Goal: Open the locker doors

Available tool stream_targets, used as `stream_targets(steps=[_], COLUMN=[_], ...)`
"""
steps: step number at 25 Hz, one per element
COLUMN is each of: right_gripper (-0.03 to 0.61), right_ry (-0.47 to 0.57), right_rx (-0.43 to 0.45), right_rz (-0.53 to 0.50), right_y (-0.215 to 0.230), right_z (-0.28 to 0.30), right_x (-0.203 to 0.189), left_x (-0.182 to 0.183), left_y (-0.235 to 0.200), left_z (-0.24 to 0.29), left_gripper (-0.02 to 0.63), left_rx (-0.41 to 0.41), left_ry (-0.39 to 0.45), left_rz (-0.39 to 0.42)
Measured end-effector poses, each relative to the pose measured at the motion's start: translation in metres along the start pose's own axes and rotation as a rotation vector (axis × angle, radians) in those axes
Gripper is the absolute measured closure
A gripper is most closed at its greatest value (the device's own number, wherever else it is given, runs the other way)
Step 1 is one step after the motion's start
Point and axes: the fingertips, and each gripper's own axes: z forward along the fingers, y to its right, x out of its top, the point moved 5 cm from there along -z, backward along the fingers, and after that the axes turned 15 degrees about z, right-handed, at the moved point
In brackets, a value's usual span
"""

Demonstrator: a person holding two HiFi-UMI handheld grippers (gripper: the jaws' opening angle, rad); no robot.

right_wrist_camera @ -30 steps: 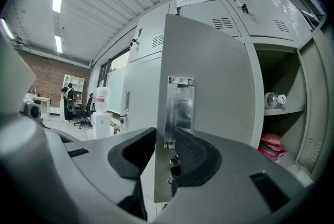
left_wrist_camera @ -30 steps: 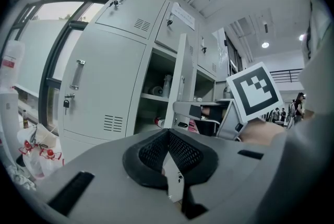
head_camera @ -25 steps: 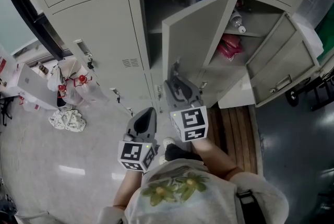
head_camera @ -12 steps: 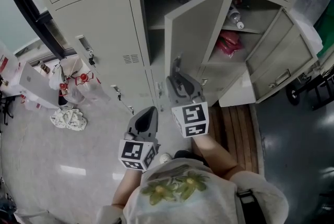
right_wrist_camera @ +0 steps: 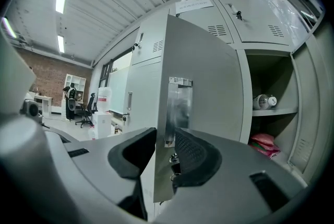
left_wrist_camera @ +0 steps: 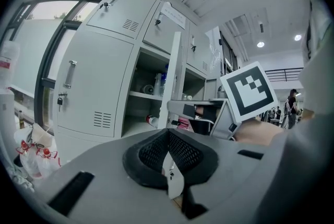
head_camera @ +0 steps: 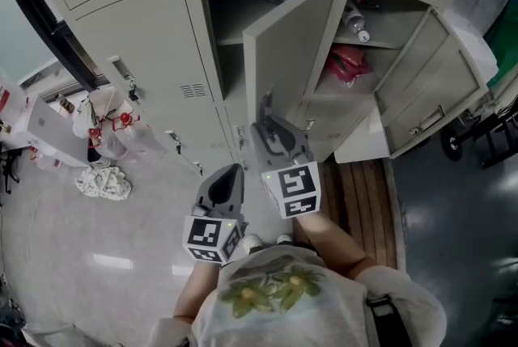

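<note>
The middle locker door [head_camera: 287,54] stands half open, swung out toward me. My right gripper [head_camera: 265,104] is shut on its free edge, just under the metal handle plate [right_wrist_camera: 177,108]. The door edge [right_wrist_camera: 159,165] runs between the two pads. My left gripper [head_camera: 235,170] hangs lower left of the right one, shut and empty, pointing at the lockers. To the left is a closed locker door [head_camera: 146,62] with a handle [head_camera: 121,70]. To the right, another locker door [head_camera: 421,95] is wide open. In the left gripper view the middle door [left_wrist_camera: 172,77] appears edge-on above my left gripper [left_wrist_camera: 167,137].
Open shelves hold a bottle [right_wrist_camera: 263,101] and a red bag [right_wrist_camera: 263,140]. Plastic bags and bottles [head_camera: 113,131] and a cloth [head_camera: 101,184] lie on the floor at left. A wooden platform [head_camera: 356,192] sits under the right lockers, a wheeled cart [head_camera: 465,139] beyond.
The locker bank has slid a little up and left in the head view. The right gripper keeps its hold on the door edge; the left gripper stays shut and low.
</note>
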Motion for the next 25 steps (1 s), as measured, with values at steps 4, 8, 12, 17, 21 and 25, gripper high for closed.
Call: stream_targets(steps=[4,8,12,17,21,25], right_gripper=[0.446,0.447,0.448,0.448,0.448,0.448], right_ry=[-0.005,-0.016,-0.02,-0.024,-0.022,-0.016], right_rx=[0.016,0.023,0.042,0.041,0.039,0.03], right_rz=[0.006,0.015,0.017,0.021,0.032,0.036], right_y=[0.003,0.007,0.007,0.013,0.018,0.024], right_z=[-0.007,-0.012,-0.018,-0.03,-0.04,-0.051], right_x=[0.0,-0.001,0.002,0.002,0.002,0.002], left_x=[0.0,0.001,0.004,0.006,0.008,0.01], left_y=[0.007,0.011,0.015,0.022,0.029,0.037], left_z=[0.002,0.004,0.007,0.013,0.018,0.022], left_gripper=[0.586,0.586,0.586,0.586,0.586,0.586], left_rx=[0.016,0.025,0.03,0.022,0.01,-0.003], left_ry=[0.008,0.001,0.006,0.01,0.008,0.006], left_rz=[-0.004,-0.008,-0.007,-0.002,0.004,0.01])
